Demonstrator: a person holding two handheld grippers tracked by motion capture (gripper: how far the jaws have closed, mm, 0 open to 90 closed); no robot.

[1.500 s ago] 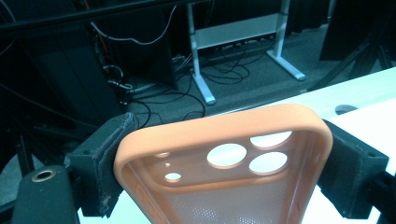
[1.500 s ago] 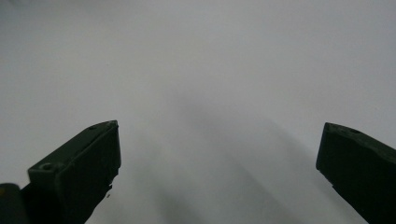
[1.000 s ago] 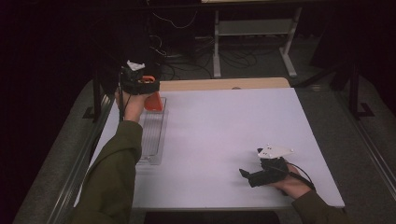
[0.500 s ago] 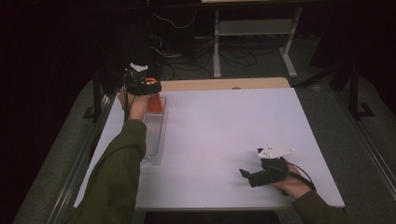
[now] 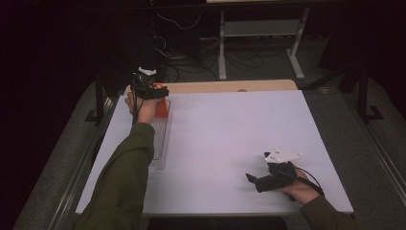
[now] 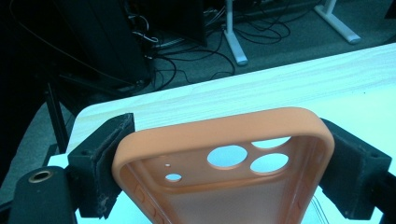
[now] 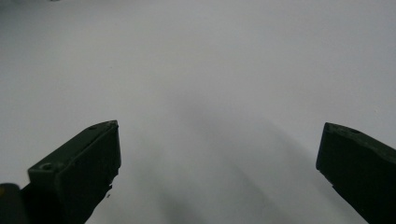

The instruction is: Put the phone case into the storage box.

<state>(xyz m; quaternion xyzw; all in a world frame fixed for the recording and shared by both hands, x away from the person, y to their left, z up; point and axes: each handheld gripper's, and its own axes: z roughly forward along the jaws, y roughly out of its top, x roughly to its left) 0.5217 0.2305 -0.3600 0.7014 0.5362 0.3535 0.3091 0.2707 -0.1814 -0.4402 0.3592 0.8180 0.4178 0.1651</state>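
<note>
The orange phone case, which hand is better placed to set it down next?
Left. The left tool already clamps the orange phone case between its jaws at the table's far left corner, above the clear tray. The right tool rests open and empty near the front right.

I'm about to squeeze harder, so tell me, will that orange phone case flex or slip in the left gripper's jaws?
The orange phone case looks like a thin, open shell with camera cut-outs, so it will probably bow under a harder squeeze. Its matte, rubbery-looking rim sits between the left gripper's padded jaws, so slipping seems unlikely. It is likely light.
</note>
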